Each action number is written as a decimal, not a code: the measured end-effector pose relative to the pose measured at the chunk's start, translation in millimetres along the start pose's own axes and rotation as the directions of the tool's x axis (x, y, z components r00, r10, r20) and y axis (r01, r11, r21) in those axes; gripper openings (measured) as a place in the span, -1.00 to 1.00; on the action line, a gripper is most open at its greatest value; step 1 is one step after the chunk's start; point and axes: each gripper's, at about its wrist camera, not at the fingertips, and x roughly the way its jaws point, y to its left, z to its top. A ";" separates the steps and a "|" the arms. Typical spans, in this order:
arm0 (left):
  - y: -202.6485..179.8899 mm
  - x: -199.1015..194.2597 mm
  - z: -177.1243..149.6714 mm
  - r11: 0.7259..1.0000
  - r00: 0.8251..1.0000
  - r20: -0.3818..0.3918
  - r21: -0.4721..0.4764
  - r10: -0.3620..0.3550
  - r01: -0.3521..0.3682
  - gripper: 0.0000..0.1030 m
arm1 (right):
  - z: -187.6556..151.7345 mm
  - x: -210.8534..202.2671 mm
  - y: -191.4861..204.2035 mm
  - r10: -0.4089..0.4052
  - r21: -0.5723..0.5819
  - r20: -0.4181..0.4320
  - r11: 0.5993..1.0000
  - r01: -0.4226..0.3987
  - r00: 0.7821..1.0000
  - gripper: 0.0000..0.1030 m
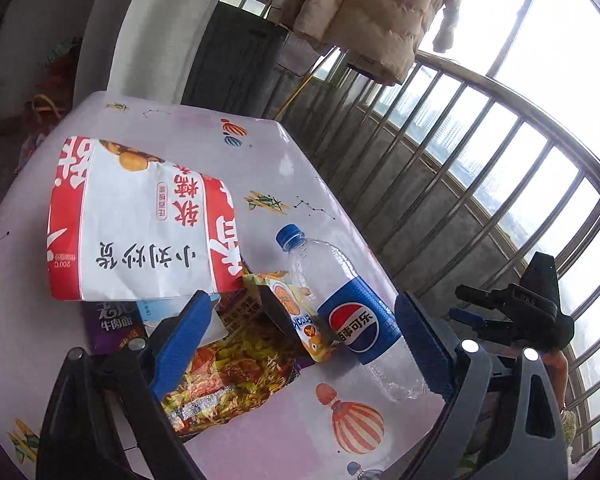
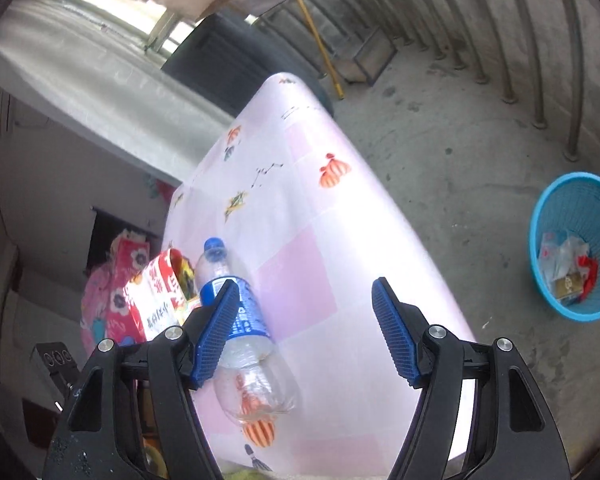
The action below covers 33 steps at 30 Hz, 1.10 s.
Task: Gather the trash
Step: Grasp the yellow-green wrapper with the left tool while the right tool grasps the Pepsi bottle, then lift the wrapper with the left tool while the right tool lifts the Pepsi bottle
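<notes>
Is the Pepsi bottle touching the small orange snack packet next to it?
Touching. The left wrist view shows the Pepsi bottle lying with its label edge overlapping the small orange snack packet, with no tablecloth visible between them.

Home balcony, enclosed. Metal railing [image 1: 480,152] with vertical bars runs along a low concrete wall, bright daylight and distant high-rise blocks behind it. Puffy beige down coat [image 1: 376,12] hangs overhead as if on a drying line. Bare, stained concrete floor [image 2: 440,152]. Worktop [image 2: 308,216] wears a pink household oilcloth printed with hot-air balloons. Blue plastic wastebasket [image 2: 540,216] stands on the floor well apart from it, wrappers inside. Yellow broom-like handle [image 2: 316,36] leans near the railing. Snack packaging in Chinese script lies about. Domestic, lived-in.
</notes>
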 end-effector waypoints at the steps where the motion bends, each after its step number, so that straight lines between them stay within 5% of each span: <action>1: 5.5 3.5 -3.5 1.000 1.000 -0.005 -0.023 -0.012 0.012 0.67 | 0.3 7.7 9.6 0.002 -0.024 -0.020 1.000 -0.003 1.000 0.27; 12: 19.4 60.8 -20.9 0.985 0.986 -0.118 -0.137 -0.122 0.106 0.08 | -3.2 72.5 71.1 -0.077 -0.203 -0.197 0.979 0.037 0.977 0.35; 27: 12.3 110.1 -17.6 0.988 0.979 -0.190 -0.147 -0.075 0.048 -0.74 | -14.0 112.1 98.7 -0.109 -0.317 -0.320 0.948 0.002 0.941 0.36; 30: 14.5 106.3 -19.8 0.989 0.981 -0.185 -0.140 -0.065 0.039 -0.83 | -13.8 112.5 98.5 -0.087 -0.303 -0.337 0.953 -0.021 0.938 0.13; 33: 13.9 102.1 -19.3 0.989 0.982 -0.177 -0.141 -0.072 0.047 -0.91 | -15.0 109.6 98.7 -0.089 -0.298 -0.329 0.954 -0.014 0.940 0.12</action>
